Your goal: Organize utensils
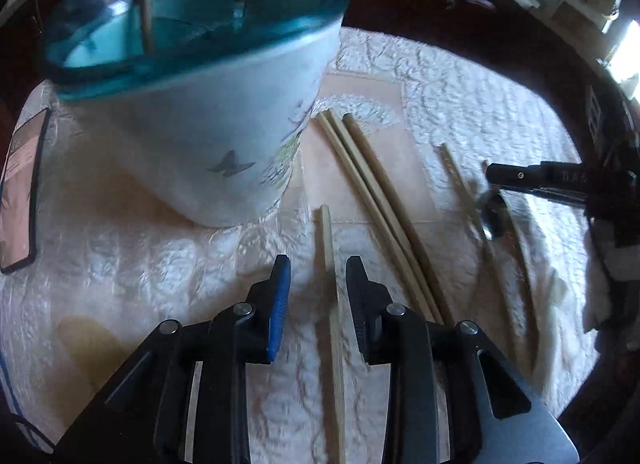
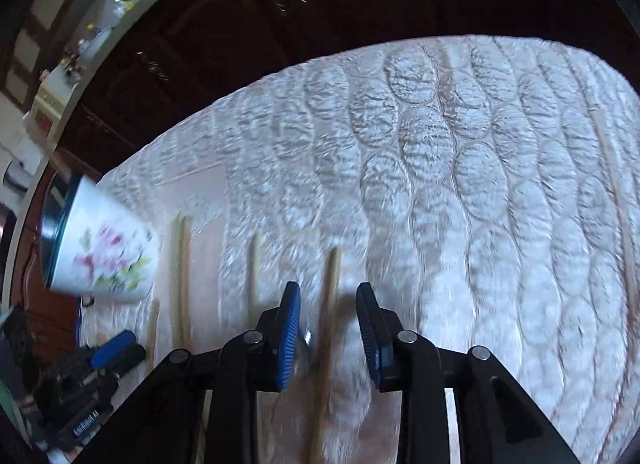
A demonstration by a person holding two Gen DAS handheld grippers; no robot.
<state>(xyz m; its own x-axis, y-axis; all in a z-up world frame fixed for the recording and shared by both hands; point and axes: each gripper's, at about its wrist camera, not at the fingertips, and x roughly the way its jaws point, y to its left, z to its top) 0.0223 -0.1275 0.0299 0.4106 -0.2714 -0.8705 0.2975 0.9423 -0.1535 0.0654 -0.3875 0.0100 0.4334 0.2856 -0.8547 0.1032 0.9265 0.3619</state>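
Observation:
A white flowered cup (image 1: 208, 136) with a teal rim stands on the quilted cloth and holds two sticks (image 1: 145, 4). My left gripper (image 1: 318, 276) is open, its fingers on either side of a single pale chopstick (image 1: 330, 304) that lies on the cloth. Three more chopsticks (image 1: 376, 200) lie just right of it. My right gripper (image 2: 328, 304) is open over a brown chopstick (image 2: 331, 296); a metal spoon bowl (image 2: 306, 340) shows by its left finger. The right gripper also shows in the left wrist view (image 1: 520, 180), over a spoon (image 1: 494, 216).
A dark-edged phone or card (image 1: 20, 192) lies at the cloth's left edge. More chopsticks (image 1: 460, 180) lie at the right. Dark wooden cabinets (image 2: 240, 44) stand behind the table. The cup (image 2: 104, 252) and the left gripper (image 2: 100, 360) show at the left of the right wrist view.

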